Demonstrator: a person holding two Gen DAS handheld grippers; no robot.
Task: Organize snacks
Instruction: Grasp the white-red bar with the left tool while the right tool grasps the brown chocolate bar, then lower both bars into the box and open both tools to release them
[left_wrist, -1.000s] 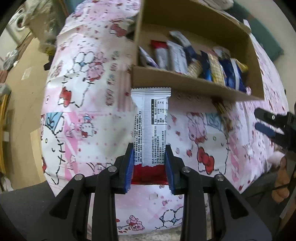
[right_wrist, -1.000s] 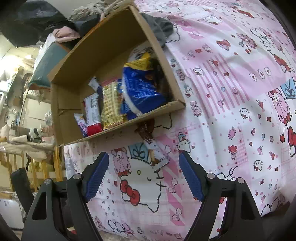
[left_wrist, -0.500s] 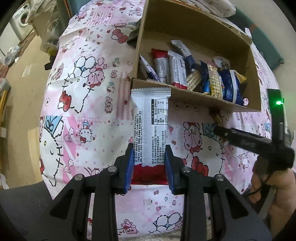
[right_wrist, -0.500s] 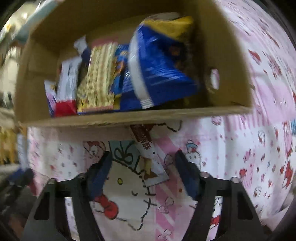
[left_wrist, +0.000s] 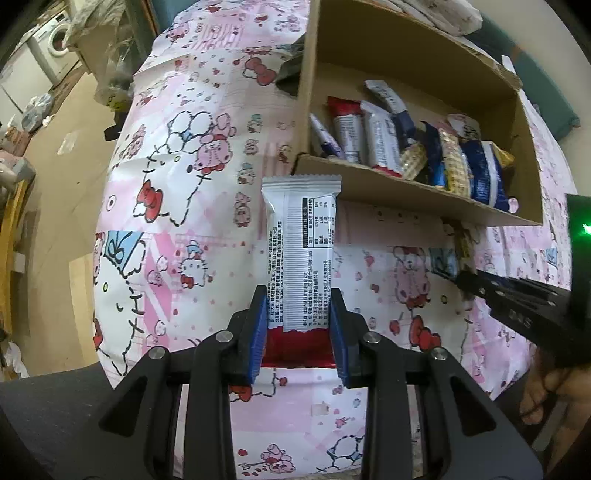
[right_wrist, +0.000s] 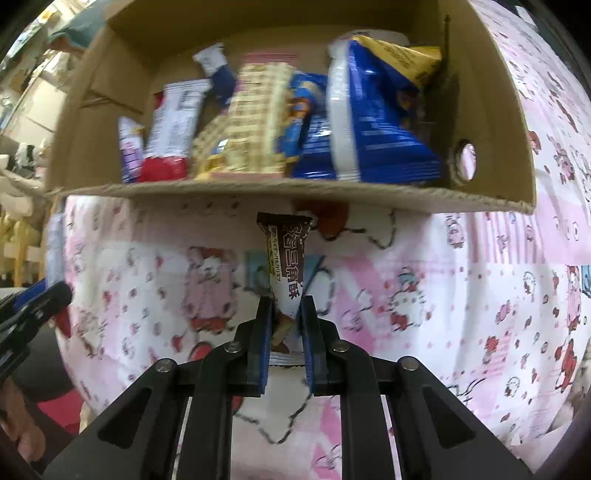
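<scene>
My left gripper (left_wrist: 298, 325) is shut on a white and red snack bar (left_wrist: 301, 243), held upright over the pink cartoon cloth, just in front of the cardboard box (left_wrist: 413, 192). My right gripper (right_wrist: 286, 325) is shut on a brown and white snack packet (right_wrist: 286, 258) that lies on the cloth just before the box's front wall (right_wrist: 288, 190). The box holds several snack packets standing in a row (right_wrist: 258, 125). The right gripper also shows at the right edge of the left wrist view (left_wrist: 517, 299).
The pink cartoon cloth (left_wrist: 192, 206) covers the surface and drops off at its left edge to a tan floor (left_wrist: 55, 155). A dark item (left_wrist: 290, 74) lies behind the box's left corner. The left gripper's tip shows at the left of the right wrist view (right_wrist: 29, 306).
My right gripper has moved in toward the box and shut on the brown snack packet. My left gripper still holds the white and red bar and has drawn back a little.
</scene>
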